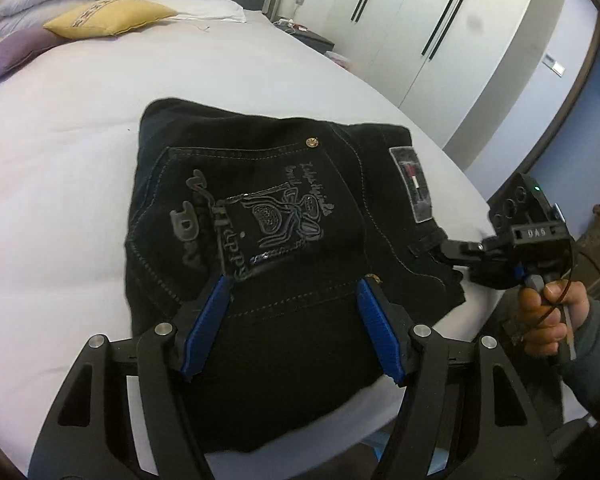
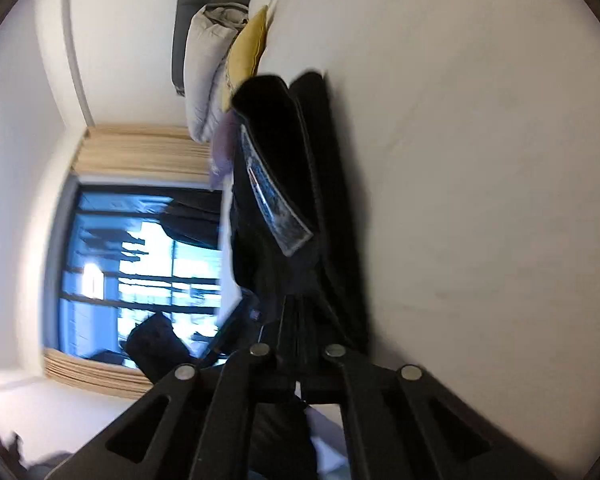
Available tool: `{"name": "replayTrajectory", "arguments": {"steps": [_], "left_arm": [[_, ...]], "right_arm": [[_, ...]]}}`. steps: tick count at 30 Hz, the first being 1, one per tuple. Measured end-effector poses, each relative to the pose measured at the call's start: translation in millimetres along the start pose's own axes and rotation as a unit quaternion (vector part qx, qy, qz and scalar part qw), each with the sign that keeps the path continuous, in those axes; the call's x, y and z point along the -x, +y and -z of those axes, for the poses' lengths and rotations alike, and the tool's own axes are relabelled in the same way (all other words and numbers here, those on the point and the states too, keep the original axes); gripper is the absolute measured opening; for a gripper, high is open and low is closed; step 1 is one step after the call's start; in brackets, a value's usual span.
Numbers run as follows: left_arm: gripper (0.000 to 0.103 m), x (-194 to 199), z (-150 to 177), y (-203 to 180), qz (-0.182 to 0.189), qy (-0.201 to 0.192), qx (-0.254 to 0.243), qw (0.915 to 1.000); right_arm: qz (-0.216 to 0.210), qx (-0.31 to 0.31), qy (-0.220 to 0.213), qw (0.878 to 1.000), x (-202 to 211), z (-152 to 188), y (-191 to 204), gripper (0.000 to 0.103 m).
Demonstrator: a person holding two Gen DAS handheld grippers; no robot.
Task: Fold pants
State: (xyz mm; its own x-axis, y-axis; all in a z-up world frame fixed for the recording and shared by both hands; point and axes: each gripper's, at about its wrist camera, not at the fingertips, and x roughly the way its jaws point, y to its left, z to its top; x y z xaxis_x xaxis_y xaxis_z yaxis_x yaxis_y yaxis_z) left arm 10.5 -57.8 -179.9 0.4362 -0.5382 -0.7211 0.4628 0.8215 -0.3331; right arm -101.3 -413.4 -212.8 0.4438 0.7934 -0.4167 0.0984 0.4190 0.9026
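Note:
Black folded pants [image 1: 280,208] lie on a white bed [image 1: 80,140], back pocket with embroidery facing up and a label patch [image 1: 414,184] near the waistband. My left gripper [image 1: 295,282] hovers over their near part, blue pads wide apart and open, nothing pressed between them. The right gripper [image 1: 446,249], held by a hand [image 1: 556,312], has its tips at the waistband's right corner by a belt loop. In the right wrist view its fingers [image 2: 298,304] are closed together against the edge of the pants [image 2: 284,140]; I cannot tell whether fabric is pinched.
A yellow pillow [image 1: 108,16], a purple one and white bedding lie at the head of the bed. White wardrobe doors [image 1: 440,40] stand beyond the bed's far side. The bed's edge runs close to the pants on the right. A curtained window [image 2: 140,260] fills the other wall.

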Motion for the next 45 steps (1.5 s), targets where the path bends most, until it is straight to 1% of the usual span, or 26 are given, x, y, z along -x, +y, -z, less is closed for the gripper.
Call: {"name": "replayTrajectory", "arguments": {"steps": [1, 3, 4, 5, 6, 9, 11, 13, 14, 15, 16, 17, 18, 19, 22, 24, 25, 26, 27, 28, 30, 33, 36, 39, 41, 45], "left_arm": [[0.065, 9, -4, -3, 0.002, -0.004, 0.004, 1.0000], [0.065, 25, -21, -6, 0.010, -0.030, 0.001, 0.9995], [0.065, 29, -31, -5, 0.010, -0.036, -0.002, 0.9993], [0.065, 29, -44, -2, 0.011, -0.040, -0.002, 0.9991], [0.065, 25, -60, 4, 0.017, -0.040, 0.001, 0.9991], [0.065, 3, -93, 8, 0.025, -0.014, -0.015, 0.9995], [0.065, -21, -110, 13, 0.028, 0.008, -0.015, 0.9995], [0.065, -50, -120, 23, 0.020, 0.040, -0.006, 0.9990], [0.065, -66, -121, 31, 0.001, 0.050, -0.003, 0.9988], [0.065, -81, -119, 38, 0.003, 0.061, 0.006, 0.9981], [0.065, -89, -116, 43, 0.009, 0.062, 0.015, 0.9979], [0.065, -91, -115, 46, 0.013, 0.055, 0.021, 0.9982], [0.065, -92, -113, 48, 0.017, 0.049, 0.023, 0.9984], [0.065, -92, -113, 49, 0.022, 0.045, 0.025, 0.9984], [0.065, -82, -112, 54, 0.035, 0.029, 0.040, 0.9982], [0.065, -57, -112, 46, 0.009, 0.008, 0.034, 0.9994], [0.065, -46, -109, 42, -0.001, -0.004, 0.027, 0.9996], [0.065, -33, -105, 39, -0.011, -0.012, 0.023, 0.9996], [0.066, -19, -99, 36, -0.022, -0.013, 0.026, 0.9993], [0.069, -8, -92, 37, -0.026, -0.012, 0.030, 0.9991], [0.072, 13, -73, 42, -0.027, -0.012, 0.047, 0.9984], [0.087, 28, -43, 57, -0.019, 0.003, 0.088, 0.9960], [0.088, 24, -21, 69, -0.017, 0.029, 0.115, 0.9928], [0.088, 16, -7, 74, 0.011, 0.046, 0.134, 0.9898], [0.088, 6, -7, 66, 0.022, 0.057, 0.121, 0.9908], [0.088, -18, -12, 50, -0.002, 0.082, 0.098, 0.9918]], "right_arm": [[0.007, 0.006, 0.002, 1.000, 7, 0, 3, 0.005], [0.013, 0.024, -0.002, 1.000, 22, -4, 18, 0.028], [0.007, 0.037, -0.008, 0.999, 25, -8, 29, 0.046], [-0.009, 0.052, -0.015, 0.999, 26, -14, 46, 0.056], [-0.024, 0.060, -0.017, 0.998, 23, -21, 59, 0.058], [-0.064, 0.101, -0.004, 0.993, -5, -49, 100, 0.059], [-0.069, 0.120, 0.016, 0.990, -34, -68, 117, 0.062], [-0.054, 0.124, 0.033, 0.990, -63, -89, 116, 0.064], [-0.034, 0.118, 0.035, 0.992, -73, -98, 108, 0.066], [0.000, 0.106, 0.033, 0.994, -85, -107, 97, 0.065], [0.034, 0.085, 0.025, 0.995, -87, -114, 80, 0.052], [0.041, 0.046, 0.019, 0.998, -92, -121, 60, 0.023], [0.035, 0.030, 0.015, 0.999, -89, -126, 46, 0.007], [0.039, 0.023, 0.005, 0.999, -83, -128, 37, 0.000], [0.033, 0.009, -0.029, 0.999, -54, -121, 18, 0.000], [0.046, 0.014, -0.034, 0.998, -38, -110, 23, 0.013], [0.040, 0.020, -0.040, 0.998, -26, -100, 29, 0.038], [0.033, 0.021, -0.047, 0.998, -15, -93, 34, 0.070], [0.041, 0.022, -0.051, 0.998, -9, -85, 40, 0.082], [0.057, 0.026, -0.055, 0.996, 5, -72, 43, 0.088], [0.067, 0.043, -0.056, 0.995, 12, -56, 53, 0.088], [0.054, 0.031, -0.048, 0.997, 21, -41, 44, 0.088], [0.068, 0.015, -0.042, 0.997, 17, -40, 30, 0.088], [0.087, 0.006, -0.029, 0.996, 7, -42, 23, 0.088], [0.085, 0.017, -0.024, 0.996, 4, -41, 28, 0.088], [0.114, 0.040, 0.014, 0.993, -21, -41, 41, 0.088]]}}
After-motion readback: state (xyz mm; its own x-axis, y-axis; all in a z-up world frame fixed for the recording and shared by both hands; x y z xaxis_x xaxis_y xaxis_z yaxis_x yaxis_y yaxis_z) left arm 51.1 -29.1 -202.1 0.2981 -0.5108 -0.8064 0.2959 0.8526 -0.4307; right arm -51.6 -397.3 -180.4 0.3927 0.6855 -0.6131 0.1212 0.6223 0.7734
